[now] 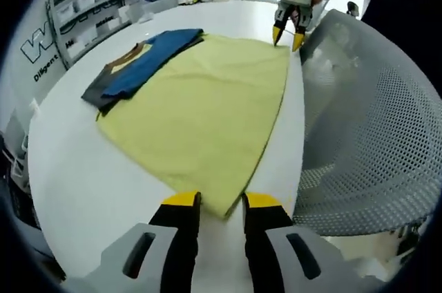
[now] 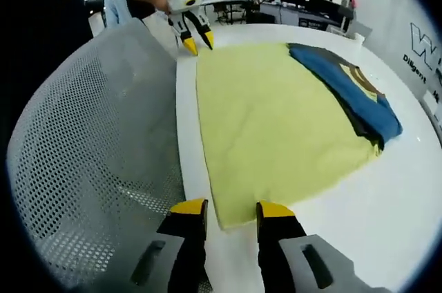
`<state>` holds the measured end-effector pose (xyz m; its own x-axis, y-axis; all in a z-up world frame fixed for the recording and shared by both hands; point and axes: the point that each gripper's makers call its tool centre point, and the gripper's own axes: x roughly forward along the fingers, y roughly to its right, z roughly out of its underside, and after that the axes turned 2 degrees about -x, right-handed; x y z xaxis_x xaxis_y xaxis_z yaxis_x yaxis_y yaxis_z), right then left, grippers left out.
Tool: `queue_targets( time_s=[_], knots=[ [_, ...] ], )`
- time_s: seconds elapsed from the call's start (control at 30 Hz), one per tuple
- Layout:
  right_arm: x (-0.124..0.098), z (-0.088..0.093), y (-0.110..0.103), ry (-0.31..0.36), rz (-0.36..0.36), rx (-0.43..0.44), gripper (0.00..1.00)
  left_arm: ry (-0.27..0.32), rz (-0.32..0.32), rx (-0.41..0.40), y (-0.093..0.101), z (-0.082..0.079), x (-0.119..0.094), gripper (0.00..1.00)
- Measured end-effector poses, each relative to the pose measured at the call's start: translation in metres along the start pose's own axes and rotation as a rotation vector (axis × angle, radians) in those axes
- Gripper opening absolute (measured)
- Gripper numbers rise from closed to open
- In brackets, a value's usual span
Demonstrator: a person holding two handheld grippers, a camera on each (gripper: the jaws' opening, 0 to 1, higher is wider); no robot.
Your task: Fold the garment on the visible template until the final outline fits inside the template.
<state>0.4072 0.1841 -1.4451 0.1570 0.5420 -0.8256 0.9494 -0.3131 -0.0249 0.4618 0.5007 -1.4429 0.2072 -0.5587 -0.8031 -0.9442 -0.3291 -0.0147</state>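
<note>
Both tongs, left (image 1: 221, 201) & right (image 2: 231, 208), released at corners of flat yellow garment (image 1: 204, 110), white table (image 1: 76, 182)

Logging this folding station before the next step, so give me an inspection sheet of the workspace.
Surface: white table, bare around the cloth.
Job's things: yellow garment spread flat; dark folded clothes overlap its far edge. No template outline can be made out.
Clutter: nothing seen.
Grippers: left gripper open, jaws astride one near corner; right gripper open at the other near corner.
Cables: nothing seen.
Surroundings: perforated grey chair beside the table; shelving with bins behind.
</note>
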Motion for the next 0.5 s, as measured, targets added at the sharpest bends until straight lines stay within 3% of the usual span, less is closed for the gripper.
queue_targets(
  time_s=[0.07,0.1,0.2,0.5],
  knots=[
    [0.0013,0.0063,-0.001,-0.035,-0.001,-0.038,0.18,-0.007,0.01,0.002,0.0016,0.0009,-0.0003,0.22],
    [0.0016,0.0013,0.0016,-0.01,0.011,-0.082,0.17,-0.009,0.009,0.001,0.0015,0.0002,-0.0004,0.22],
    [0.0008,0.0039,0.0014,-0.025,0.007,-0.044,0.14,-0.016,0.011,-0.001,0.0013,0.0005,-0.0001,0.22],
    [0.0009,0.0068,0.0071,-0.059,0.015,-0.125,0.05,-0.027,-0.01,-0.04,0.0047,-0.0007,0.0017,0.17]
  ],
)
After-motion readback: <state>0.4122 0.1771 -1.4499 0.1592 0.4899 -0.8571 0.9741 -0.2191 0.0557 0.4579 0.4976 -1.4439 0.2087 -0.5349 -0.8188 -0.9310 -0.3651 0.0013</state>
